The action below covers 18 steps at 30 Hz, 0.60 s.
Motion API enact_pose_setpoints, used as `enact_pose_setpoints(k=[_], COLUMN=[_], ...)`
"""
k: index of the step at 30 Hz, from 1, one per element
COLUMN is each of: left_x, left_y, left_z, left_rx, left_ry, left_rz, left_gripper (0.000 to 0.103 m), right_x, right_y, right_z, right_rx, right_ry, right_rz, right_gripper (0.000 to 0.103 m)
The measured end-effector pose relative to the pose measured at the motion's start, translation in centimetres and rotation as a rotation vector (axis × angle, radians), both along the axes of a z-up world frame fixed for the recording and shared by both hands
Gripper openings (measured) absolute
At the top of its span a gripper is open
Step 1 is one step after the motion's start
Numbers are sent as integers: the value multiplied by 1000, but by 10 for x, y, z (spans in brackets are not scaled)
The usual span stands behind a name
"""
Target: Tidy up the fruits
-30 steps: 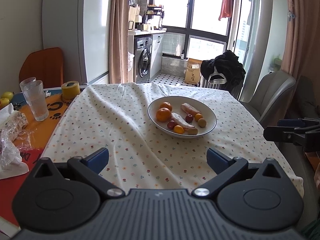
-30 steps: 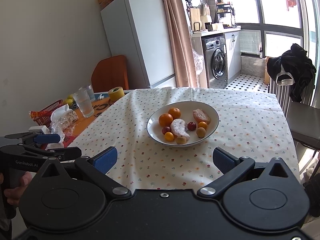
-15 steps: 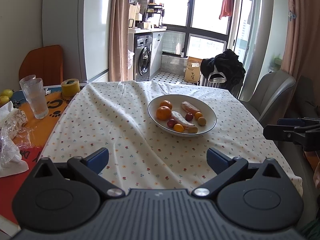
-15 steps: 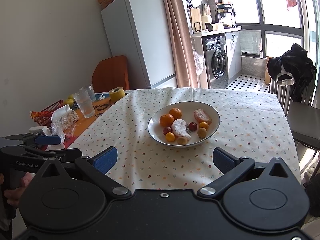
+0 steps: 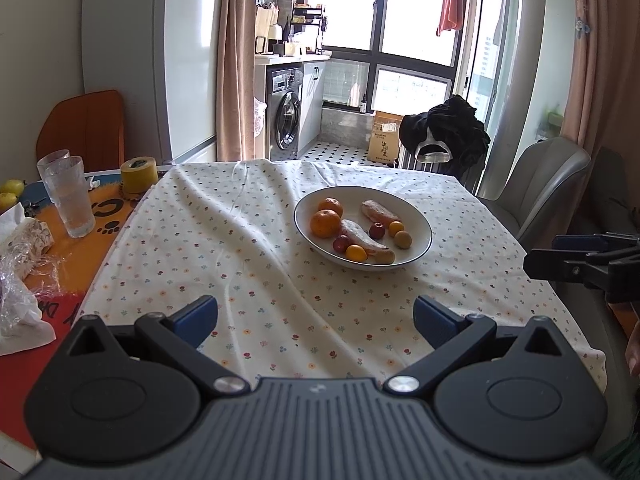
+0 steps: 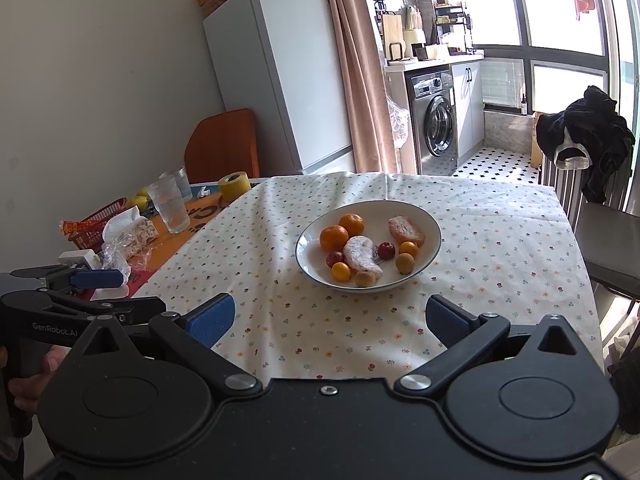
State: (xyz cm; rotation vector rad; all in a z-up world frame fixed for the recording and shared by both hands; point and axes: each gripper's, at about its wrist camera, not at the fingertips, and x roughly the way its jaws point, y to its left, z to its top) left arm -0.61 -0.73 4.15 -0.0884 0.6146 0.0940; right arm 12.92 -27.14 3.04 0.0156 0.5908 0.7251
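A white bowl [image 5: 416,220] [image 6: 430,226] stands on the flowered tablecloth [image 5: 248,240] [image 6: 500,240]. It holds two oranges [image 5: 325,223] [image 6: 333,237], small red fruits [image 5: 377,230] [image 6: 386,249], small yellow-orange fruits [image 5: 356,253] [image 6: 341,271] and two pale wrapped pieces [image 5: 379,212] [image 6: 362,254]. My left gripper [image 5: 316,318] is open over the near cloth, well short of the bowl, nothing between its blue pads [image 5: 198,316]. My right gripper [image 6: 330,320] is open too, empty. Each gripper shows at the edge of the other's view.
At the left lie drinking glasses [image 5: 72,200] [image 6: 170,206], a yellow tape roll [image 5: 138,174] [image 6: 235,186], crumpled plastic wrap [image 5: 18,276] [image 6: 128,236], a red basket [image 6: 94,226] and green-yellow fruits [image 5: 10,194]. A grey chair [image 5: 544,184] stands at the right, an orange chair [image 6: 224,146] behind.
Both views have drifted slightly; the bowl sits a little lower and nearer in the right wrist view. Both grippers stay open and empty.
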Motion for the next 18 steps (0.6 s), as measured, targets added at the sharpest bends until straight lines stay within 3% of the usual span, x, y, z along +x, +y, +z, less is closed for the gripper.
enact_pose_setpoints(k=[18], left_x=[1], left_y=[-3], left_z=[-1], left_rx=[1], left_ry=[5], left_rz=[-13], left_gripper=[103], right_x=[0], right_y=[-1], right_z=[-1], right_rx=[-2], right_ry=[5], right_rz=[-1], right_gripper=[103])
